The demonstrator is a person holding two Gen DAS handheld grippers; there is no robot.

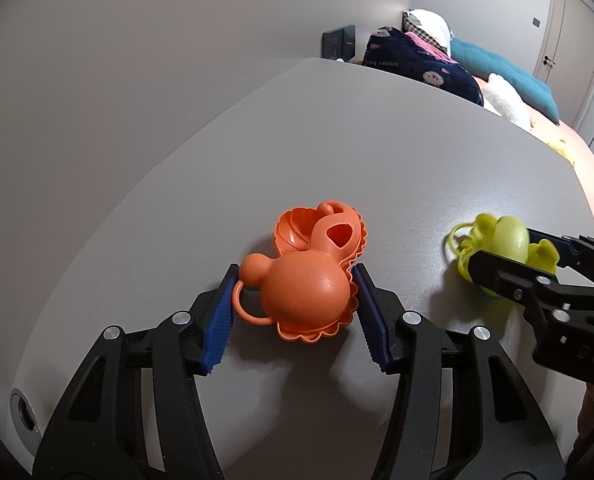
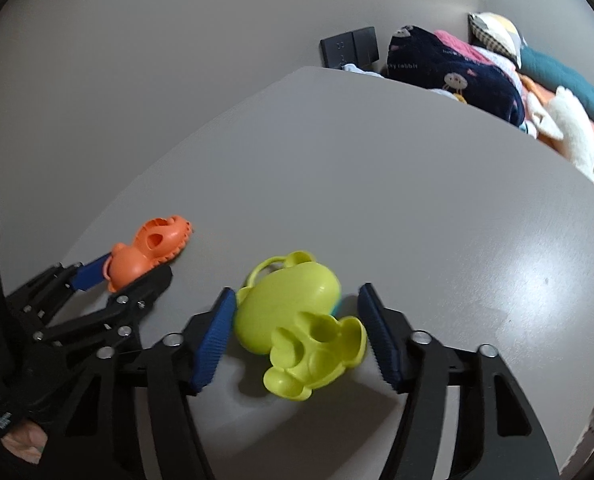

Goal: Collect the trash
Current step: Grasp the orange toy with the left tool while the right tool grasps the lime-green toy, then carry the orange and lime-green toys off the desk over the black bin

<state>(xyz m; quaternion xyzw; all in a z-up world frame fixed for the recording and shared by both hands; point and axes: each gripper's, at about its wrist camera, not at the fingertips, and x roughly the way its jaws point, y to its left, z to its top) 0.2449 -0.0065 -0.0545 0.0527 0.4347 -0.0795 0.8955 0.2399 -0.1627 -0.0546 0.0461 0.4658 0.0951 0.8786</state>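
Bare grey table point(image 1: 337, 152) is left open beyond the orange toy point(image 1: 305, 288) and the green toy point(image 2: 297, 320); its far edge is crowded by piled bedding point(image 1: 425, 64) and a black box point(image 1: 339, 42).

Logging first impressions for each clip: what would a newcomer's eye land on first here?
Two bright plastic toys on the grey table. The orange toy sits between the open blue pads of the left gripper, and the yellow-green toy sits between those of the right gripper. Behind the table's far edge lies a heap of bedding.
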